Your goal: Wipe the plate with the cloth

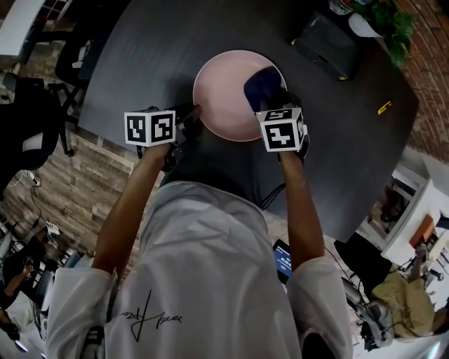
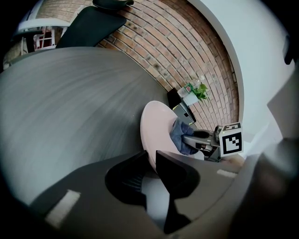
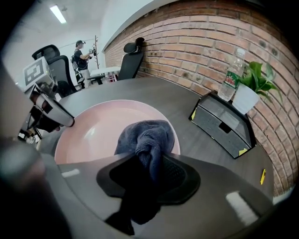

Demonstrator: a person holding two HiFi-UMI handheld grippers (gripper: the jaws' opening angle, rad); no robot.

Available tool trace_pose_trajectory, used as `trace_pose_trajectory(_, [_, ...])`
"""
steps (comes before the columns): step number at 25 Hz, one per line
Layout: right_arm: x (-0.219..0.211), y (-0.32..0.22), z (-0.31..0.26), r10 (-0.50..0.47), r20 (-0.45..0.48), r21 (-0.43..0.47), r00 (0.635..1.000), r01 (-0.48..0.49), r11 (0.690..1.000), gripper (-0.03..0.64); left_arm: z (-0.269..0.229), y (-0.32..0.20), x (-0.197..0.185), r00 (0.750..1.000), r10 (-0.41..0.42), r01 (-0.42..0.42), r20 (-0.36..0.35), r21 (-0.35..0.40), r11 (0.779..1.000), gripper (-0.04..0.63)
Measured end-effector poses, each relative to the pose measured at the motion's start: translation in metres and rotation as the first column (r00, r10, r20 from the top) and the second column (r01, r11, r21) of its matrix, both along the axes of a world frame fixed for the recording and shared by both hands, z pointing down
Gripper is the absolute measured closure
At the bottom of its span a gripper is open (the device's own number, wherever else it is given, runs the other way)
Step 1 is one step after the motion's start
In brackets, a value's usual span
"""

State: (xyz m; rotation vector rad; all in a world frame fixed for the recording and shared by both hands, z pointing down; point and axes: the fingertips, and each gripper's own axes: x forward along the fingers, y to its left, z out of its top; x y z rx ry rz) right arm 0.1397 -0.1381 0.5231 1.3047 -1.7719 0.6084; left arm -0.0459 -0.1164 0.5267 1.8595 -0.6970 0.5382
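A pink plate [image 1: 223, 95] lies on the dark round table [image 1: 147, 63]. My left gripper [image 1: 191, 119] is shut on the plate's near-left rim; in the left gripper view the pink plate [image 2: 156, 130] edge runs between the jaws of the left gripper [image 2: 150, 165]. My right gripper [image 1: 270, 98] is shut on a dark blue cloth [image 1: 262, 85], which rests bunched on the plate's right side. In the right gripper view the cloth [image 3: 147, 140] hangs from the right gripper [image 3: 149, 170] onto the plate [image 3: 93, 130].
A dark box [image 1: 328, 43] stands on the table behind the plate at the right, with a potted plant [image 1: 384, 21] and a water bottle [image 3: 230, 77] beyond it. A small yellow object [image 1: 384, 107] lies near the right edge. Office chairs [image 1: 28, 119] stand at the left.
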Motion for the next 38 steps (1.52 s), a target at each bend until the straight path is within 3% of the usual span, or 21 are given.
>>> trace_pose_trajectory(12, [-0.004,-0.013,0.007,-0.075,-0.112,-0.031,0.991,0.072,0.997,0.483,0.001,0.009,0.002,0.998,0.055,-0.055,0.028,0.015,0.998,0.511])
trace_pose_trajectory(38, [-0.020,-0.040,0.008,-0.155,-0.120,-0.026,0.981,0.153,0.988,0.483,-0.004,0.005,0.003,0.997,0.081,-0.082,0.017,0.062,0.995,0.505])
